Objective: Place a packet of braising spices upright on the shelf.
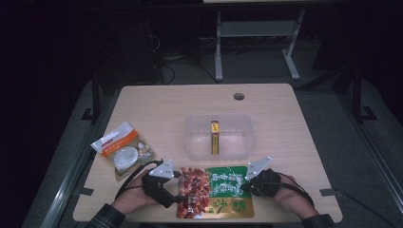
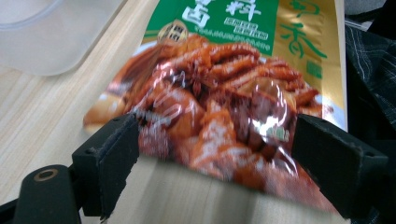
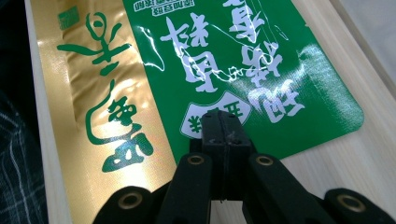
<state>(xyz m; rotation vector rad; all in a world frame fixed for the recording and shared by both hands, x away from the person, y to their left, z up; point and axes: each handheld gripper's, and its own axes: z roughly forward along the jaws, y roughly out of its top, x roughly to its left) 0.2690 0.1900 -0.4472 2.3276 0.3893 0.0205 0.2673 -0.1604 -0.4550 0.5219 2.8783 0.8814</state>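
Observation:
A flat food pouch [image 1: 216, 190], red with pictured meat at one end and green and gold at the other, lies at the table's front edge between my two grippers. My left gripper [image 1: 177, 190] is open, its jaws standing wide on either side of the pouch's red end [image 2: 224, 93]. From the right, my right gripper [image 1: 243, 186] reaches over the green end [image 3: 210, 60]. Its jaws are shut flat together above the printed film, and I see nothing pinched between them. In the gripper views, the left gripper [image 2: 215, 154] frames the pouch's edge and the right gripper [image 3: 223, 123] points along the green print.
A clear plastic tub [image 1: 190, 123] stands just behind the pouch and holds a narrow yellow box [image 1: 215, 137]. A white and orange snack packet [image 1: 122, 148] lies at the left. A cable hole [image 1: 238, 96] is near the far edge. The tub's corner [image 2: 46, 32] is close to my left gripper.

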